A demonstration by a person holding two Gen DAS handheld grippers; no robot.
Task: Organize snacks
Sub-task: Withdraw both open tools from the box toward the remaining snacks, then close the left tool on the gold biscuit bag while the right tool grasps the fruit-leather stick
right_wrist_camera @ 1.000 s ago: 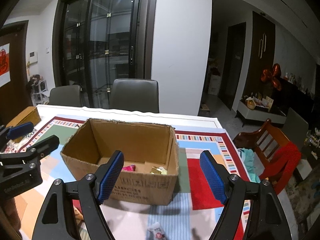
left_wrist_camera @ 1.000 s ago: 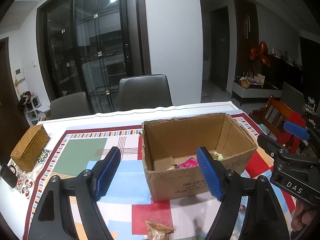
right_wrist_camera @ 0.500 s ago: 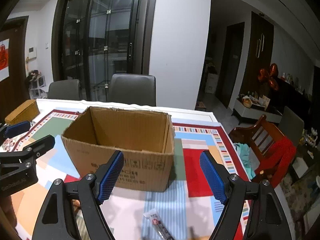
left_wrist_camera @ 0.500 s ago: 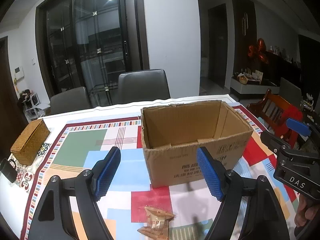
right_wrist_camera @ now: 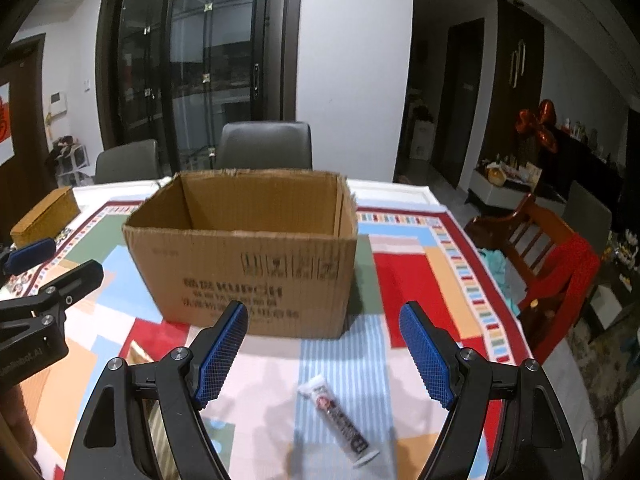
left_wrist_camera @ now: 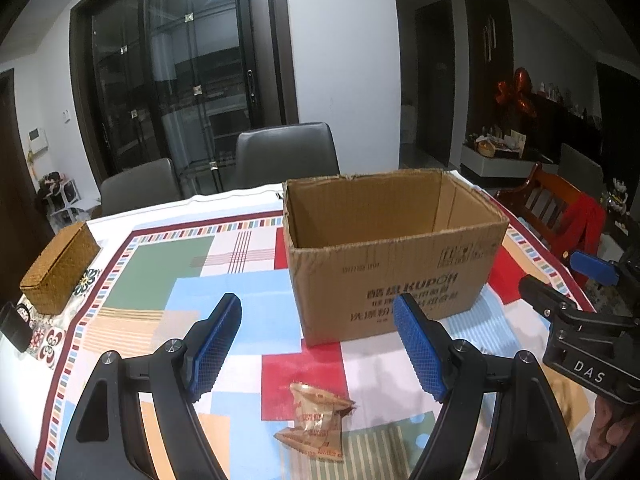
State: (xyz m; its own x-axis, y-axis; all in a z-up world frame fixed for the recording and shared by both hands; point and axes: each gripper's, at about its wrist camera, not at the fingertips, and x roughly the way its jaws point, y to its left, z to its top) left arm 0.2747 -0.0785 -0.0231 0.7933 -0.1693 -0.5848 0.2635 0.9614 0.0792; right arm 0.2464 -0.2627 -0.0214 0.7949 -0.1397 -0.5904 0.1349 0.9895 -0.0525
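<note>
Fingers (left_wrist_camera: 216,344) spread and sunk lower; cardboard box (left_wrist_camera: 392,256) contents now hidden.

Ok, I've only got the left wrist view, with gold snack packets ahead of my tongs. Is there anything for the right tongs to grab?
Observer: Yes, a slim black-and-white stick packet lies on the tablecloth by the right tongs.
Operator: Are those tongs free?
Observer: Yes. They are open, and nothing is gripped between the blue pads.
Operator: Is anything between that packet and the box?
Observer: No, only bare cloth lies between it and the cardboard box.
</note>
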